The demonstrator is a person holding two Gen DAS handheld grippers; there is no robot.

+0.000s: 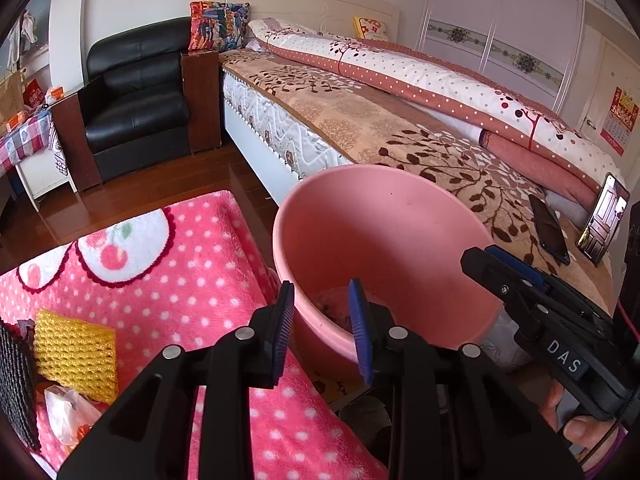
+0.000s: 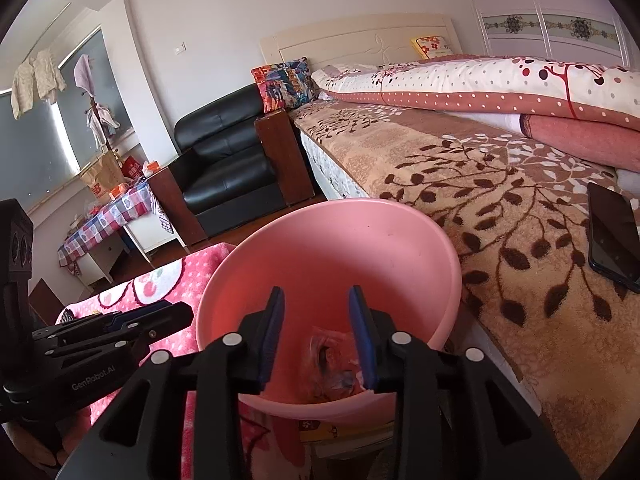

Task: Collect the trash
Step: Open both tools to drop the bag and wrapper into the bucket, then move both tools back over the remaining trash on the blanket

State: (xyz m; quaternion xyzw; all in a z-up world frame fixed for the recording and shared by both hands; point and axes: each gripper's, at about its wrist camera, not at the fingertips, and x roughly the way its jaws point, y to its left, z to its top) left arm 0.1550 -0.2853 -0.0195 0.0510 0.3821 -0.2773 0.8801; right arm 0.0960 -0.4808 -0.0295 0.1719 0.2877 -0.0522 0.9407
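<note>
Left gripper (image 1: 322,328) and right gripper (image 2: 318,334) both agape, empty, over pink basin (image 1: 384,220) rim.

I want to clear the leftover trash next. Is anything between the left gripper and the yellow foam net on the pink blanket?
Nothing visible blocks it. The yellow foam net lies exposed on the pink blanket, left of the open left gripper. A plastic wrapper lies against its near edge.

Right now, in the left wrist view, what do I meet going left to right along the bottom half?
Yellow foam netting → pink polka-dot blanket → left hand-held gripper → pink basin → right hand-held gripper → dark phone on the bed.
</note>
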